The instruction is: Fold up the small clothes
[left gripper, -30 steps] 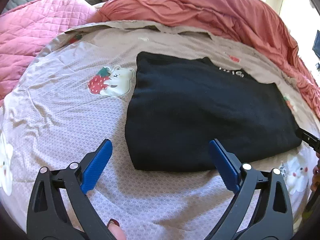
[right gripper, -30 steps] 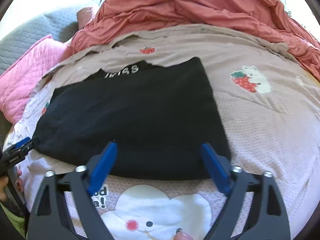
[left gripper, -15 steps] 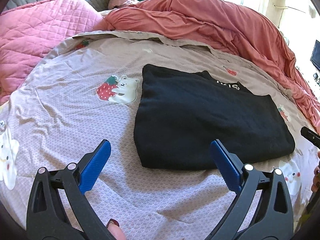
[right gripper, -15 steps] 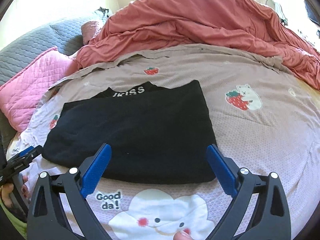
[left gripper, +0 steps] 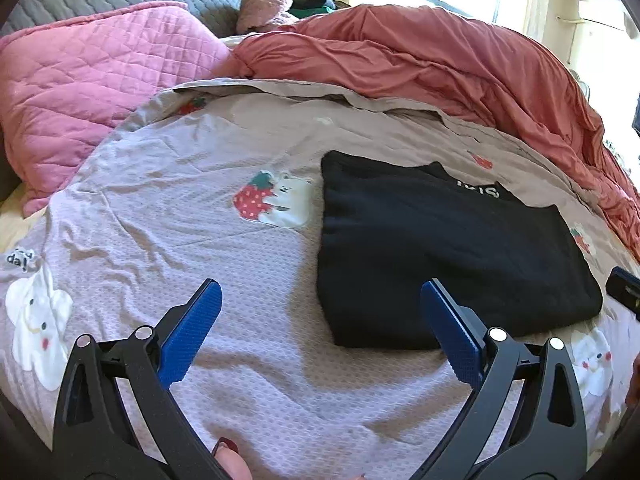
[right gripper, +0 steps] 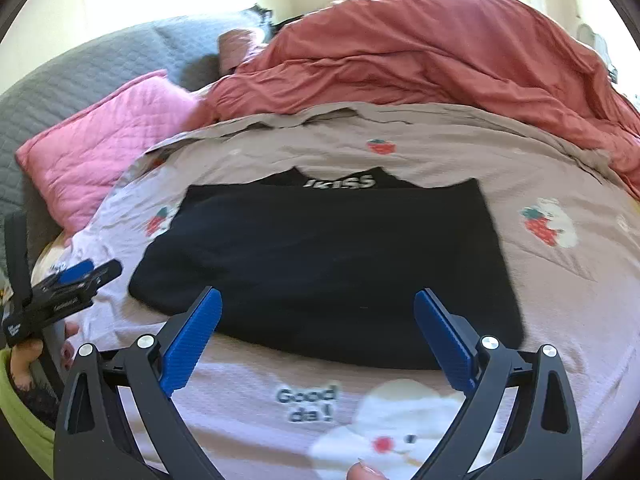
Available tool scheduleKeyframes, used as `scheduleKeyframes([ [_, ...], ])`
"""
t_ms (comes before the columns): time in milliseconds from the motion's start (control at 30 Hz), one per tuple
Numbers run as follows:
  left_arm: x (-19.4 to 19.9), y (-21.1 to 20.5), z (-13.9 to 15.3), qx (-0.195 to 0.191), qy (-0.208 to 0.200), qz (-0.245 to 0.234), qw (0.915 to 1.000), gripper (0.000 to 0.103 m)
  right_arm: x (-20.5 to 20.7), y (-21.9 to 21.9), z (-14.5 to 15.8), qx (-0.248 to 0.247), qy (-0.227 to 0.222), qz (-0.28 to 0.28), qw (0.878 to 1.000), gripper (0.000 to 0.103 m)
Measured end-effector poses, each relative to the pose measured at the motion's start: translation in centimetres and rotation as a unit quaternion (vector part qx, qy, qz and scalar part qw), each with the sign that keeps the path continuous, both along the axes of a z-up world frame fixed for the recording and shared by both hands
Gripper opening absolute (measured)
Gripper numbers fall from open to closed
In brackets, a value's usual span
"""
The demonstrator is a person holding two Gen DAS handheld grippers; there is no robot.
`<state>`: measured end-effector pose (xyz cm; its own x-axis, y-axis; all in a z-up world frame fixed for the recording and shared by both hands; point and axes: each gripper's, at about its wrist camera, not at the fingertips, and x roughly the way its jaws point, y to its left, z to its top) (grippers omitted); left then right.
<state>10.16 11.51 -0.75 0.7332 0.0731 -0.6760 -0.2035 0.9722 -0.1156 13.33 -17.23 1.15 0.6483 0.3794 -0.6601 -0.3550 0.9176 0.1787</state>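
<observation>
Black folded shirt (left gripper: pixel 448 256) lies flat on the bed sheet (left gripper: pixel 168 216), long axis running left to right. Both the left gripper (left gripper: pixel 320 320) and right gripper (right gripper: pixel 316 320) hover spread open and empty at its near edge, the right one nearer.

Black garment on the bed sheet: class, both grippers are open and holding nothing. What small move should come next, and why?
Probably bring the right gripper down onto the near edge of the black garment to pinch it for another fold. Both it and the left gripper hang open above the sheet, gripping nothing, and the garment lies flat as a wide rectangle, seemingly only partly folded.
</observation>
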Motion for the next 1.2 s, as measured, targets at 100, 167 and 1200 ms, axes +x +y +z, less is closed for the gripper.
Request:
scheduleKeyframes([
  [100,0.0,1.0,0.0,-0.009,-0.001,0.013,0.9999,0.093,-0.2,2.1,0.0,-0.004,-0.001,0.021,1.000,0.096],
  [167,0.0,1.6,-0.1,-0.013,0.000,0.023,0.9997,0.093,-0.3,3.2,-0.1,-0.007,-0.001,0.033,0.999,0.096],
  [1200,0.8,6.4,-2.1,-0.045,0.046,0.101,0.9928,0.093,-0.3,18.7,-6.2,-0.171,-0.037,0.186,0.967,0.096],
])
